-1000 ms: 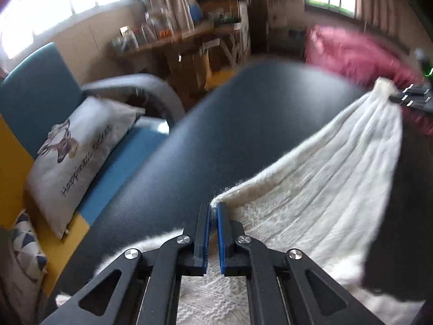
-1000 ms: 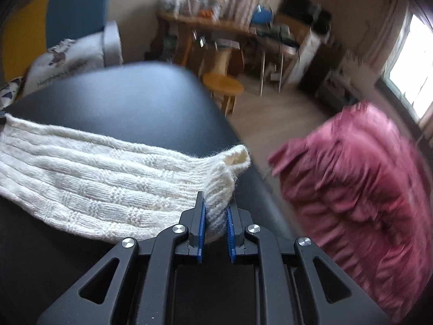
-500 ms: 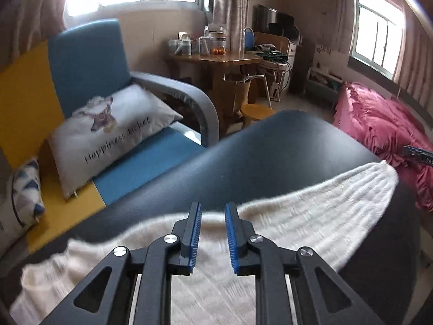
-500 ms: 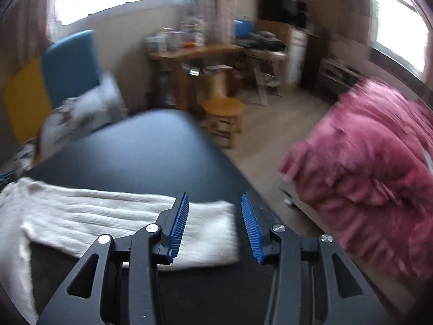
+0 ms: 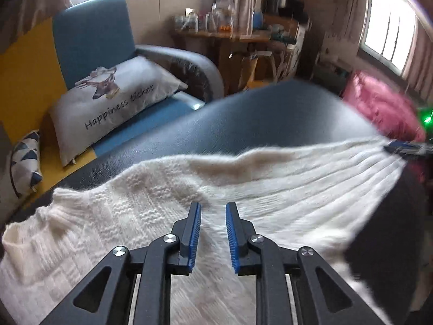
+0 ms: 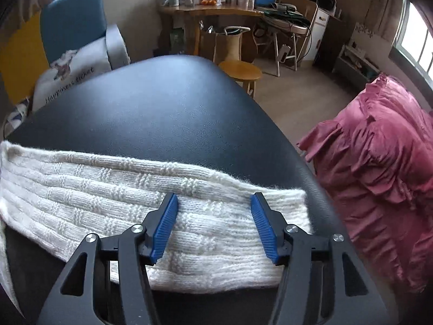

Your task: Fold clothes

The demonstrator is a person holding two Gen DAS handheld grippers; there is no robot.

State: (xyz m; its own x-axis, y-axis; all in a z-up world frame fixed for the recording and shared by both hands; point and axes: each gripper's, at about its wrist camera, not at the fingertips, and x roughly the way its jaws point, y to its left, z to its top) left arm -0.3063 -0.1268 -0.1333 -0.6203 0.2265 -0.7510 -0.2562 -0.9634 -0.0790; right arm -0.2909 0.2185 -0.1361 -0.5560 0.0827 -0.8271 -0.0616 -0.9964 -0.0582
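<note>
A: Both grippers have let go since a second ago. Left gripper [image 5: 212, 211] pinched the upper edge of the white knit sweater [image 5: 270, 195] then; its blue pads now stand a little apart with nothing between them. Compared with half a second ago the gap looks slightly wider.

B: Right gripper [image 6: 213, 203]?

A: Clamped on the sleeve [image 6: 121, 197] end a second ago. Now spread wide, wider than half a second ago, pads empty, hanging over the cuff.

B: Sweater position?

A: Lying on the black padded surface [image 6: 162, 113]. Left view: knit directly under and ahead of the fingers, ribbed body running off to the right, collar-like bunch to the left. Right view: the sleeve lies flat as a band crossing beneath the fingers, cuff end just right of the right finger, the rest stretching away left.

B: Contact with the cloth?

A: Cannot tell whether either gripper's tips touch it. Left view is motion-blurred at the right edge.

B: Surroundings?

A: Pink bedding [image 6: 379, 176] to the right, printed pillow [image 5: 113, 100] on a blue sofa [image 5: 92, 35] to the left.
</note>
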